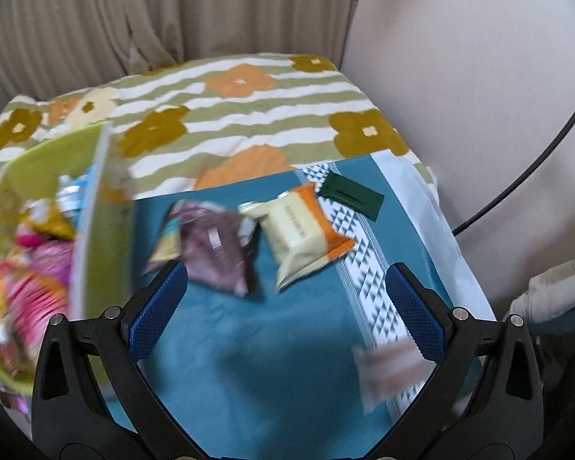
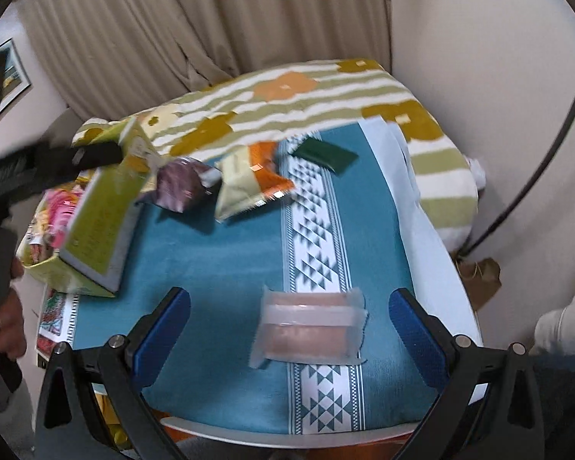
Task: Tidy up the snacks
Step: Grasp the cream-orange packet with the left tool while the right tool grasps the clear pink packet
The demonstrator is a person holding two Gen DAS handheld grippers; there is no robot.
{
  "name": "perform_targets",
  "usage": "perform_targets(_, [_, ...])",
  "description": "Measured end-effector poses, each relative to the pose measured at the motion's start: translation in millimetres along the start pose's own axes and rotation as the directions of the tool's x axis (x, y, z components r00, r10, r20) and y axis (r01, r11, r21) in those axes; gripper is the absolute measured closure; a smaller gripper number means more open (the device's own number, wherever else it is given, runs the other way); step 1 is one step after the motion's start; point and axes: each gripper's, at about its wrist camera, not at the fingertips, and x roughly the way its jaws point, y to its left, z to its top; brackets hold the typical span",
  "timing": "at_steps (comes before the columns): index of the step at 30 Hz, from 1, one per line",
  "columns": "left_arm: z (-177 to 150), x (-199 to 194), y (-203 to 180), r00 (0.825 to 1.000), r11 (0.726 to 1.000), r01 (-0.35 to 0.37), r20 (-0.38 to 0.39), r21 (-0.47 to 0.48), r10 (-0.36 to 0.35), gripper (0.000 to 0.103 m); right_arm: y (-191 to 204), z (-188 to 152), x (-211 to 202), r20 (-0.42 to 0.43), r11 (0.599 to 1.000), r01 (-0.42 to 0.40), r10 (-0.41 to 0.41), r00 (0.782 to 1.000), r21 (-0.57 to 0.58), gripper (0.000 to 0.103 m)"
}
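Observation:
A lime-green box [image 1: 92, 207] holding several bright snack packets stands at the left of the teal cloth [image 1: 249, 345]; it looks tilted and blurred [image 2: 96, 214]. Beyond my open, empty left gripper [image 1: 285, 306] lie a purple packet [image 1: 211, 245], a cream-and-orange packet [image 1: 303, 230] and a dark green packet [image 1: 350, 195]. A clear-wrapped pinkish snack [image 2: 310, 326] lies on the cloth between the spread fingers of my open right gripper [image 2: 289, 329], untouched by either pad. The left gripper's black body [image 2: 76, 157] shows at the box's top rim, held by a hand [image 2: 7, 318].
A striped floral blanket [image 1: 249, 115] covers the far end, with beige curtains [image 2: 211, 19] behind. The cloth's white patterned band [image 2: 318, 230] runs front to back. A black cable [image 2: 536, 168] curves along the right wall, above a brown paper bag [image 2: 483, 280].

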Motion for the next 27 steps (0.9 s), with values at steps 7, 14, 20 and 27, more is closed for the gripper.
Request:
perform_targets(7, [20.1,92.4,-16.7,0.995,0.999,0.004,-0.104,0.034,-0.001,0.001,-4.6,-14.1,42.0,-0.049,0.997,0.067,-0.066,0.997,0.028,0.000])
perform_targets(14, [30.6,149.3,-19.9,0.983,0.997,-0.034,-0.180,0.073,0.047,0.003,-10.3,-19.0,68.0,-0.086,0.992,0.120,-0.116,0.990,0.040,0.000])
perform_targets(20, [32.9,164.6,-16.7,0.979,0.994,-0.045,-0.192,0.097,0.063,0.022,-13.7,-20.3,77.0,-0.106,0.988,0.149,-0.145,0.984,0.030,0.000])
perform_targets(27, [19.7,174.9,-19.0,0.965,0.990,-0.005,-0.258,0.138,0.041,0.033,-15.7,-19.8,79.6,-0.120,0.991,0.128,-0.122,0.985,0.048,0.000])
